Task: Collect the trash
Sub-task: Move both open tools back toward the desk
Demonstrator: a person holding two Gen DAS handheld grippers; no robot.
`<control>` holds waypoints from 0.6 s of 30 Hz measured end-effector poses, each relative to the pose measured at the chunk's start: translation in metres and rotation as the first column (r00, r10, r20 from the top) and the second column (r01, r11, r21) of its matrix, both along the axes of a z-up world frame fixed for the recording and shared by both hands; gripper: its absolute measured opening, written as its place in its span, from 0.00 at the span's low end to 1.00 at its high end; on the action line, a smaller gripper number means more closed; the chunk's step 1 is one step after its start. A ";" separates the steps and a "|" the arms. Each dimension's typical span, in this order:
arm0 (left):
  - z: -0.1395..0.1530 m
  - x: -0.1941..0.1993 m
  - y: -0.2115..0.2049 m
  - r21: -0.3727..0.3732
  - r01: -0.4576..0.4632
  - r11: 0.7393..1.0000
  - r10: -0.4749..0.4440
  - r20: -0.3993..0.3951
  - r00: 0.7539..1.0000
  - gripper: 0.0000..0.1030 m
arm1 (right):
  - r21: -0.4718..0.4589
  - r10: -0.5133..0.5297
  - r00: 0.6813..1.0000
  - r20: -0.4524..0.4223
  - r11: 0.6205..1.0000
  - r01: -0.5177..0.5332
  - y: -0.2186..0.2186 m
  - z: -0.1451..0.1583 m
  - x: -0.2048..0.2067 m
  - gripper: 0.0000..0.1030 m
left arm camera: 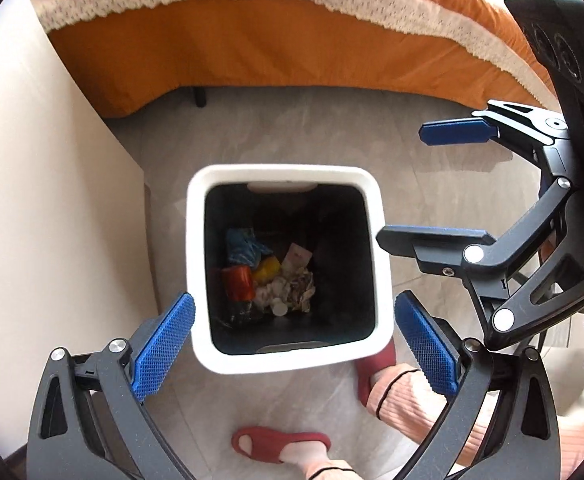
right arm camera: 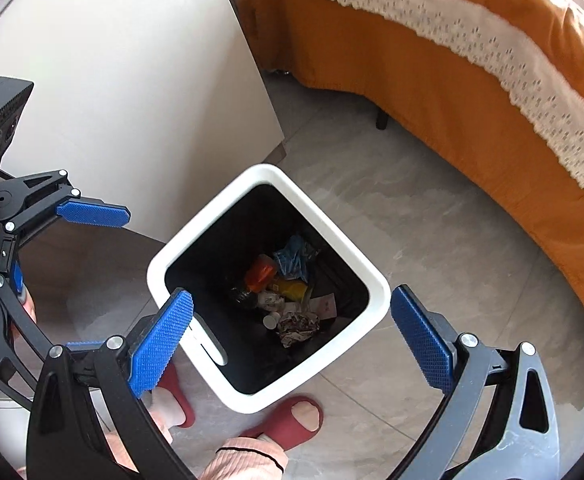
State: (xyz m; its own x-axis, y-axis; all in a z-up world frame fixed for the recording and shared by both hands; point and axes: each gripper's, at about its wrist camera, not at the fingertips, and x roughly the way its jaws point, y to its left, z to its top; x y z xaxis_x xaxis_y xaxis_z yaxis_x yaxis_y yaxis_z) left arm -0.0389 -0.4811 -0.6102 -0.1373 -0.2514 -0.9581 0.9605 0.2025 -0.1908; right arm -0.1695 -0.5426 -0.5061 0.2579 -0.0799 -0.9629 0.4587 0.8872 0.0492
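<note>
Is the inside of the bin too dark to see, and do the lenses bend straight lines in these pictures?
Left wrist view: the bin has a dark interior, yet the trash at the bottom stays readable; the bed edge bows strongly. Right wrist view: same dark interior, trash visible, bed edge curved, corners vignetted black.

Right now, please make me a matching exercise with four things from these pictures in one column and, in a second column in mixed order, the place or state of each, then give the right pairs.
Column one:
1. white square trash bin with black inside
2. crumpled printed paper
3. red slippers
4. left gripper

Column two:
A. on the person's feet, beside the bin
B. open and holding nothing, above the bin
C. on the grey floor near the orange bed cover
D. at the bottom of the bin

Pairs: 1-C, 2-D, 3-A, 4-B
</note>
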 end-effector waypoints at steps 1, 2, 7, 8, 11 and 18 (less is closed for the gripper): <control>0.011 0.001 0.002 -0.009 -0.007 1.000 0.007 0.003 1.000 0.95 | -0.003 0.001 1.000 0.001 1.000 -0.001 0.001 0.006 0.000 0.96; 0.021 0.004 0.003 -0.013 -0.010 1.000 0.010 0.004 1.000 0.95 | -0.004 0.000 1.000 0.004 1.000 0.000 0.003 0.013 0.000 0.96; 0.072 0.004 0.009 -0.055 -0.012 0.998 0.013 0.026 1.000 0.95 | -0.015 -0.024 0.999 0.041 1.000 0.025 0.010 0.060 0.002 0.96; 0.078 0.003 0.009 -0.061 -0.012 0.998 0.014 0.032 0.999 0.95 | -0.020 -0.028 0.998 0.049 0.999 0.029 0.011 0.068 0.001 0.96; 0.111 0.003 0.013 -0.095 -0.019 0.995 0.024 0.057 0.998 0.95 | -0.013 -0.056 0.995 0.079 0.998 0.057 0.016 0.098 0.001 0.96; 0.191 0.003 0.033 -0.187 -0.065 0.980 0.085 0.100 0.991 0.95 | -0.015 -0.107 0.976 0.189 0.994 0.111 0.036 0.182 0.000 0.96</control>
State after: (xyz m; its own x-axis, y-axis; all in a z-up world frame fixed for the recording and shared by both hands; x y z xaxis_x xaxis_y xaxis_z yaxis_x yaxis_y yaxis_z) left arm -0.0362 -0.4485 -0.4194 -0.0111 -0.4295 -0.9030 0.9608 0.2457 -0.1287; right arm -0.1698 -0.5067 -0.3243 0.4219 -0.1414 -0.8955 0.5375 0.8345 0.1214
